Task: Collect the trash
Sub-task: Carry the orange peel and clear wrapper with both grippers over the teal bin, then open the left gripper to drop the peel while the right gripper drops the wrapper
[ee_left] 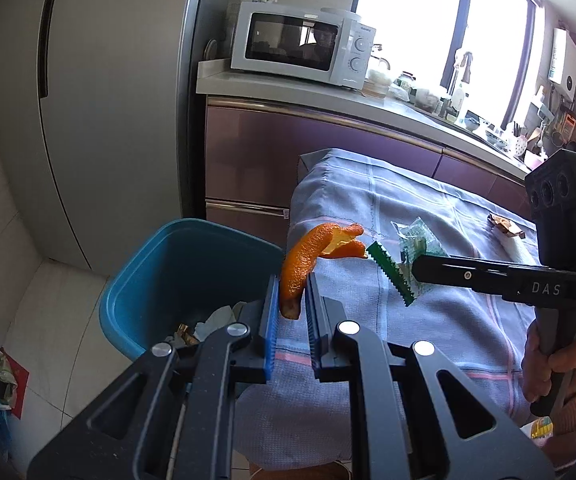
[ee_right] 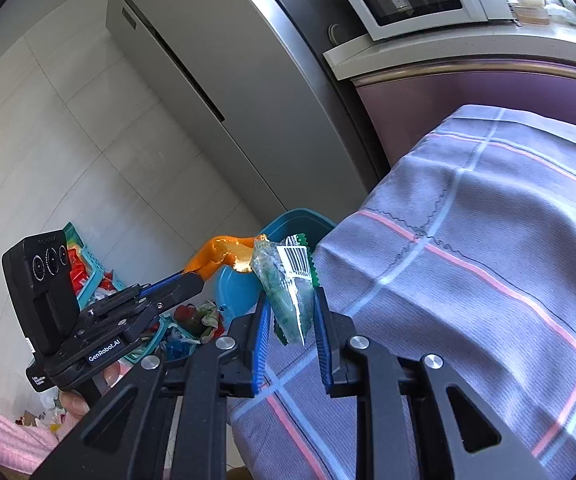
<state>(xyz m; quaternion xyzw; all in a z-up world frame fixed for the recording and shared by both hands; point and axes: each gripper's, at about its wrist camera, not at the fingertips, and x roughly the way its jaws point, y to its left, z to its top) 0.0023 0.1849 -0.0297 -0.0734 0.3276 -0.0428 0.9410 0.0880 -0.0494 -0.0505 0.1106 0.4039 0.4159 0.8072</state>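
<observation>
Left gripper (ee_left: 292,300) is pinching the orange peel (ee_left: 308,260) by its tip beside the blue bin (ee_left: 159,280), right gripper (ee_right: 290,312) is clamping the green wrapper (ee_right: 288,280) over the desk (ee_right: 468,260) edge; either is risking dropping short of the rim.

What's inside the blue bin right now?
The blue bin holds some trash at the bottom: crumpled whitish paper and a shiny gold wrapper. The left tool and the bin's near wall cover the rest of its floor.
</observation>
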